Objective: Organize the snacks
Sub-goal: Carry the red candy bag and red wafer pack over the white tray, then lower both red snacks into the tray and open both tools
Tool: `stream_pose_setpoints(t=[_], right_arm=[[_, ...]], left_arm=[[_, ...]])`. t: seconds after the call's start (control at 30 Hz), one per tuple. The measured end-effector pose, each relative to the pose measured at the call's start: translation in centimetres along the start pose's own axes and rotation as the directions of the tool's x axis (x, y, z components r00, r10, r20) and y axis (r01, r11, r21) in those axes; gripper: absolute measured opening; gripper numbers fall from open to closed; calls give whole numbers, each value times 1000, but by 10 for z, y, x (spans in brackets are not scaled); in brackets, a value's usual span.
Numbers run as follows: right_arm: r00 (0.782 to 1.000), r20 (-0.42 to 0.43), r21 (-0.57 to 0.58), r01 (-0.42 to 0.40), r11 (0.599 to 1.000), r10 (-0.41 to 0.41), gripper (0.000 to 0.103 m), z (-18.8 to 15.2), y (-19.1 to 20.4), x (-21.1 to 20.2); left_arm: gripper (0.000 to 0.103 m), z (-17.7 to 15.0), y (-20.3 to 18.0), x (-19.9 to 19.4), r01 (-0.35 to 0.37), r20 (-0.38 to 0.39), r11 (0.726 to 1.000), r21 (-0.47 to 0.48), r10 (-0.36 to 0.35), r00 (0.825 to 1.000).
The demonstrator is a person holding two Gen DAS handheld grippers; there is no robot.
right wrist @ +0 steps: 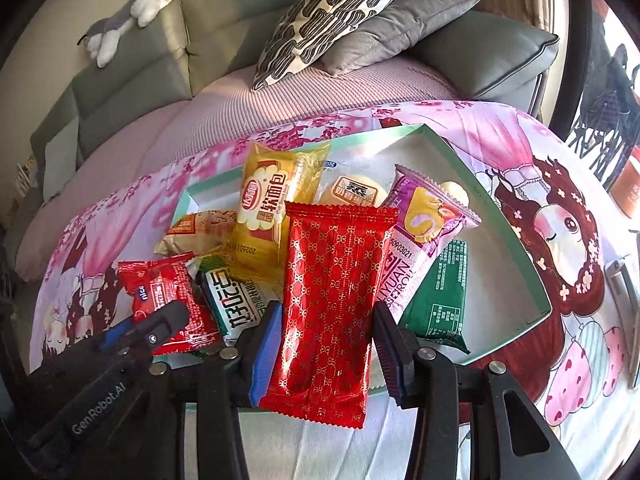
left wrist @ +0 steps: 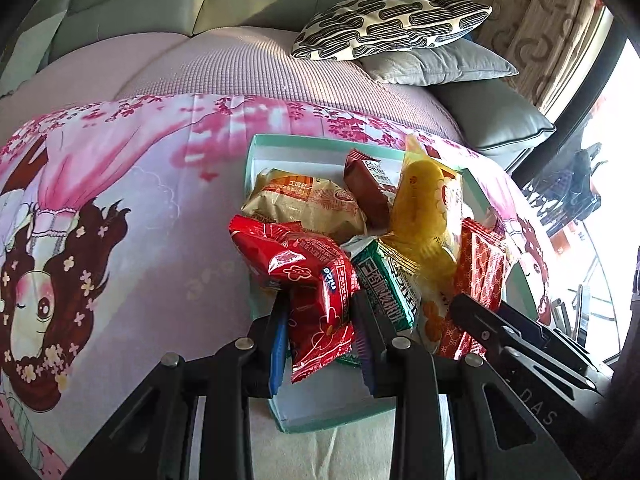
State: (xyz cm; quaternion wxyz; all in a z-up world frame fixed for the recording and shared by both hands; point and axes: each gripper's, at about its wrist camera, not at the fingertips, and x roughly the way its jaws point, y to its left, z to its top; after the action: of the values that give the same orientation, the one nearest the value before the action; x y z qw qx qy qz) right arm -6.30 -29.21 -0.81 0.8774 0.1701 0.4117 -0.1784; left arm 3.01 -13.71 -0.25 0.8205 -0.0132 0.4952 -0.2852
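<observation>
A shallow teal box lies on the cartoon cloth, piled with snack packets. My left gripper is shut on a small red flowered packet, held over the box's near left corner. Beside it lie a green-and-white packet, a tan bread packet and a yellow bread packet. My right gripper is shut on a long red packet with gold pattern, held over the box's near edge. Behind it rest a purple roll packet and a dark green packet.
The pink cartoon cloth covers the surface around the box. Behind stands a grey-green sofa with a patterned pillow, a grey cushion and a plush toy. A window and dark frame are at the right.
</observation>
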Motion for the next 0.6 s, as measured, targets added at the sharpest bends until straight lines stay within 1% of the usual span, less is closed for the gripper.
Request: stream_pose_setpoints(t=[0.23,0.37,0.6], right_arm=[[1000,-12,17,3,1000,-3,48,1,-4,15],[1000,-28,30,3,1000,-2,46,1,-8,26],[1000,-27,36,13,999,-12,46,1,-10,30]], left_arm=[[32,2,-1,8,17,7,1000,-1,-17,1000],[32,3,-4,12,20,5,1000,10,-20,1000],[32,5,-4,19,34,11,999,6,-34,999]])
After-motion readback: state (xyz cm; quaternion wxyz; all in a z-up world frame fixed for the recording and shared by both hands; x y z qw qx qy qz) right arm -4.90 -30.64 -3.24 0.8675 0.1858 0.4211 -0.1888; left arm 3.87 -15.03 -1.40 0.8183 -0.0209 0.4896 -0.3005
